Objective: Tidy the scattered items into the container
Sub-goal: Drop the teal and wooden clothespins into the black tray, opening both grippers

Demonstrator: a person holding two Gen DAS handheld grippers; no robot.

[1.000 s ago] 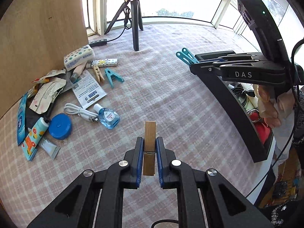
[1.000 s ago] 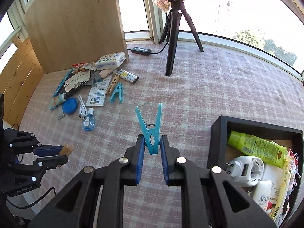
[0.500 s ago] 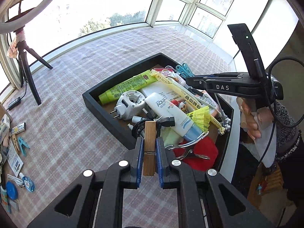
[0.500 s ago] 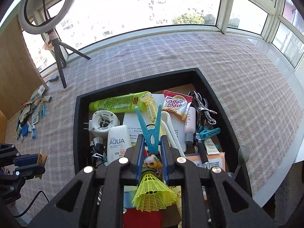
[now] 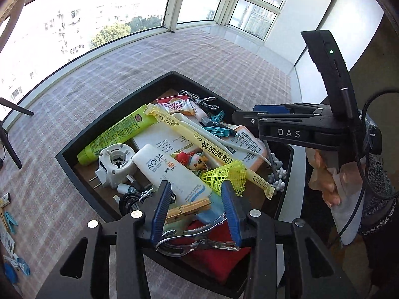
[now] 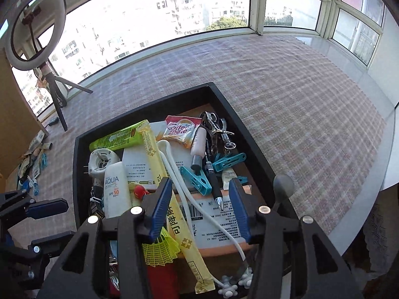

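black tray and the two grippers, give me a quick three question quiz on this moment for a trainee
1. True or false: the wooden clothespin is clamped between the left gripper's fingers.
2. What lies loose among the pens below the right gripper: A) a teal clothespin, B) a spoon, C) a key?
3. Fill in: the white sunscreen bottle in the black tray reads ____.

Key
1. False. The jaws have just been opening and stand wide; the wooden clothespin lies slanted in the tray, and whether it touches the left finger is unclear.
2. A. The right jaws have also just been opening, with nothing gripped.
3. AQUA
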